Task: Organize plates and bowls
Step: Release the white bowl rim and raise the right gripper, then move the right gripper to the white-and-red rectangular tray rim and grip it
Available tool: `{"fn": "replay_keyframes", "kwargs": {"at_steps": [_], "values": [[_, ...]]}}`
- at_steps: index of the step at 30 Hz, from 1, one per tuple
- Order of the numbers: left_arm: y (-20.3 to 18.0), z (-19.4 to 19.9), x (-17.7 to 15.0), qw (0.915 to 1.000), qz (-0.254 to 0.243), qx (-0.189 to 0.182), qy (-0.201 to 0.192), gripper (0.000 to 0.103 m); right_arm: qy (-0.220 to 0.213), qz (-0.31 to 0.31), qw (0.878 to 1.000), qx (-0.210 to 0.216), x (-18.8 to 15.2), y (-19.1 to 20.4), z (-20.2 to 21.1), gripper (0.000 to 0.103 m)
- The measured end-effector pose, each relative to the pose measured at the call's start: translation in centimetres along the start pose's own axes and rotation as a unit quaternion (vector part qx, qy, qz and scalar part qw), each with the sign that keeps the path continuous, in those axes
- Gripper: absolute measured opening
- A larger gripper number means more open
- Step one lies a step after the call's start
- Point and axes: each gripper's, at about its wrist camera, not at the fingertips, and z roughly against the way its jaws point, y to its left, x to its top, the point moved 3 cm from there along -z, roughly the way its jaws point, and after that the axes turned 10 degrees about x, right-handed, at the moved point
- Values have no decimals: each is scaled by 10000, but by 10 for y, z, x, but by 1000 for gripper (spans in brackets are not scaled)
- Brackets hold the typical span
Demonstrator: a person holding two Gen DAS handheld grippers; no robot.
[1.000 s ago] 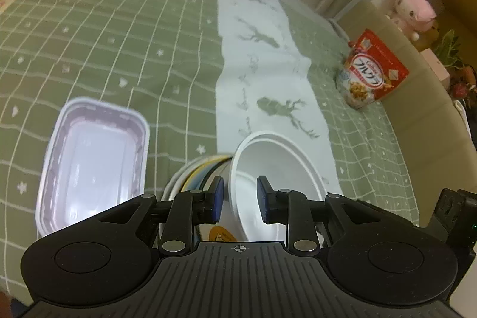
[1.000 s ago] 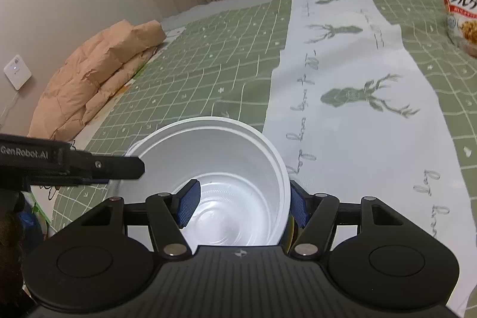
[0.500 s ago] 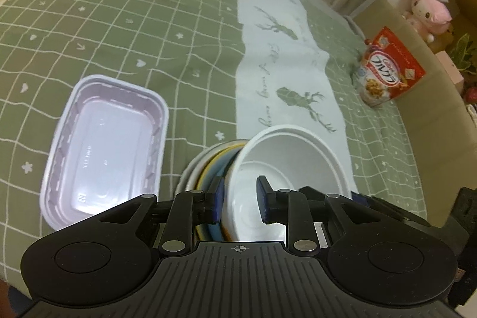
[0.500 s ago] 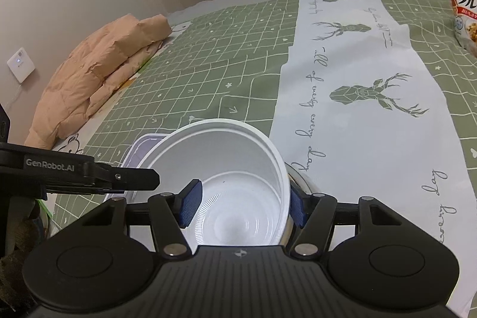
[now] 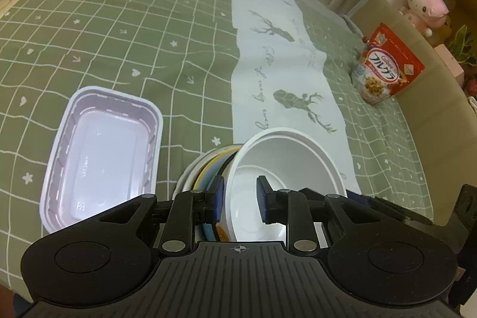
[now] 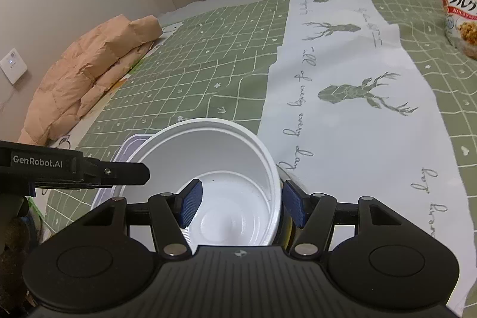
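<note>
Left wrist view: both claws (image 5: 238, 200) (image 6: 241, 206) partly spread, each pinching white bowl's (image 5: 286, 157) rim.

Both wrist views look steeply down, close over the white bowl (image 5: 286, 166).

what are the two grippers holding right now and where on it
Both straddle the rim of the white bowl: the left gripper on one side wall, the right gripper on the opposite one, each with one finger inside and one outside.
</note>
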Motion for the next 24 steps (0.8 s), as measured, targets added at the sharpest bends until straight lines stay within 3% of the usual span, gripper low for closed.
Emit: {"fn": "replay_keyframes", "kwargs": {"at_steps": [20, 24], "values": [[-3, 14, 0, 9998, -14, -200, -85, 26, -175, 216, 9995, -175, 8, 10, 19, 61], [12, 27, 6, 9992, 87, -219, -309, 25, -315, 528, 9973, -394, 18, 20, 27, 61]]}}
